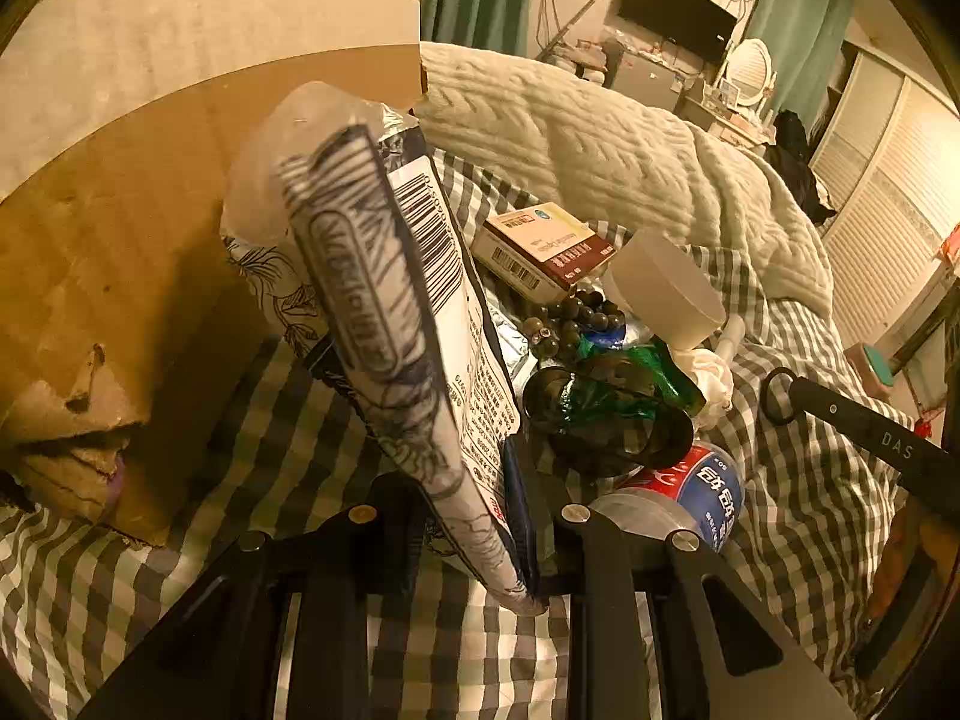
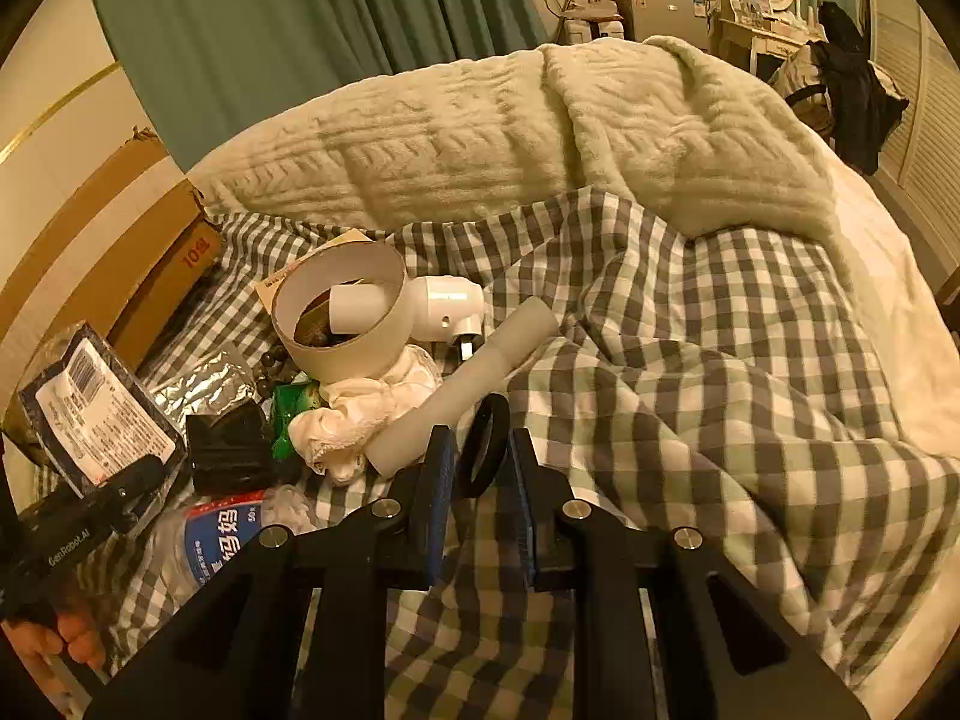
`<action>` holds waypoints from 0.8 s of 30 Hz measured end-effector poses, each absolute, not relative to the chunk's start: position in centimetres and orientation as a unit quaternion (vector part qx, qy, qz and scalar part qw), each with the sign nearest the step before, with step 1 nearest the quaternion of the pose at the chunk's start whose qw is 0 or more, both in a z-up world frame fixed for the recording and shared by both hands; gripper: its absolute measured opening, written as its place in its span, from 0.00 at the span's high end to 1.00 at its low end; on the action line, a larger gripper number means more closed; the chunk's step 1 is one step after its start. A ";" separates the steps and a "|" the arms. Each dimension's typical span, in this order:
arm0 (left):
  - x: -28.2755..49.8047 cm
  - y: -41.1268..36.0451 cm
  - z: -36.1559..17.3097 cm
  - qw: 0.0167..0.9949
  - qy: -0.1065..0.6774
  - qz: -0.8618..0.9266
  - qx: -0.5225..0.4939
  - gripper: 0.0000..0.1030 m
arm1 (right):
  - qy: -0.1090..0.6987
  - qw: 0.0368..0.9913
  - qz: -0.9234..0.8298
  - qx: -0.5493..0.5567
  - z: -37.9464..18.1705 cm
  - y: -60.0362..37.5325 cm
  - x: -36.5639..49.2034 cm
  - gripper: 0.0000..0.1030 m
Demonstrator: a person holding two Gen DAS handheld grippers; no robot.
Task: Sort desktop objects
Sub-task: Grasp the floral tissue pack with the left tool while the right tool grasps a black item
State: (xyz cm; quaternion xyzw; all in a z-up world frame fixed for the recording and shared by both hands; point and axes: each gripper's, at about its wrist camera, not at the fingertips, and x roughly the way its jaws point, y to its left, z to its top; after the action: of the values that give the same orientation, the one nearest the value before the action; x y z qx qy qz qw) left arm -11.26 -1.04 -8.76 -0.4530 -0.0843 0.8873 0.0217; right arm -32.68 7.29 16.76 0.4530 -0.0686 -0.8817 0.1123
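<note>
Clamped in my left jaws (image 1: 480, 546), the packet (image 1: 384, 300) hangs top-heavy and may slip; right jaws (image 2: 480, 480) barely pinch the ring (image 2: 483, 447).

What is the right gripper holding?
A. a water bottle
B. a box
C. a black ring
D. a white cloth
C: the right gripper is shut on a black ring, which stands up between its pads above the checked sheet; the bottle and cloth lie off to its left.

Green curtains (image 2: 312, 30); wall TV (image 1: 678, 9); white vanity (image 2: 762, 30) (oval mirror); warm light.
</note>
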 end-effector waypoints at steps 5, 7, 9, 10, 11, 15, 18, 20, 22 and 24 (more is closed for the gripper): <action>-11.5 -1.0 -8.7 0.013 -0.085 0.886 -0.456 0.76 | -0.083 0.122 -0.882 0.446 16.9 7.3 -32.3 0.82; -11.9 -0.5 -9.0 0.006 -0.077 0.883 -0.462 0.76 | -0.090 0.120 -0.883 0.445 17.3 7.5 -32.1 0.82; -11.9 -0.5 -9.1 0.010 -0.077 0.883 -0.463 0.76 | -0.098 0.131 -0.881 0.445 17.7 7.7 -32.0 0.82; -11.9 -0.5 -9.0 0.010 -0.077 0.884 -0.461 0.76 | -0.095 0.131 -0.881 0.445 18.0 7.6 -31.9 0.82; -11.8 -0.5 -8.9 0.009 -0.077 0.885 -0.459 0.76 | -0.093 0.130 -0.881 0.446 18.2 7.6 -31.9 0.82; -11.7 -0.3 -8.8 0.010 -0.071 0.887 -0.457 0.76 | -0.100 0.142 -0.877 0.449 18.6 8.0 -31.8 0.82; -11.9 -0.3 -9.2 0.011 -0.071 0.883 -0.465 0.76 | -0.095 0.125 -0.873 0.461 17.9 8.1 -32.2 0.57; -12.0 -0.4 -9.5 0.011 -0.074 0.880 -0.470 0.76 | -0.105 0.118 -0.872 0.463 17.3 8.3 -32.6 0.40; -12.1 -0.6 -9.7 0.010 -0.080 0.877 -0.474 0.76 | -0.113 0.110 -0.869 0.469 16.7 8.4 -33.2 0.40; -12.2 -0.8 -9.8 0.011 -0.084 0.876 -0.476 0.76 | -0.108 0.109 -0.865 0.477 16.0 8.1 -33.7 0.41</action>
State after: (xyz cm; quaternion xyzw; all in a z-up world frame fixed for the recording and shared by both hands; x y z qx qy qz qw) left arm -12.22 -0.81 -9.82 -0.4755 -0.0838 0.8756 0.0111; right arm -33.75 8.12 15.98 0.4773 -0.1084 -0.8653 0.1085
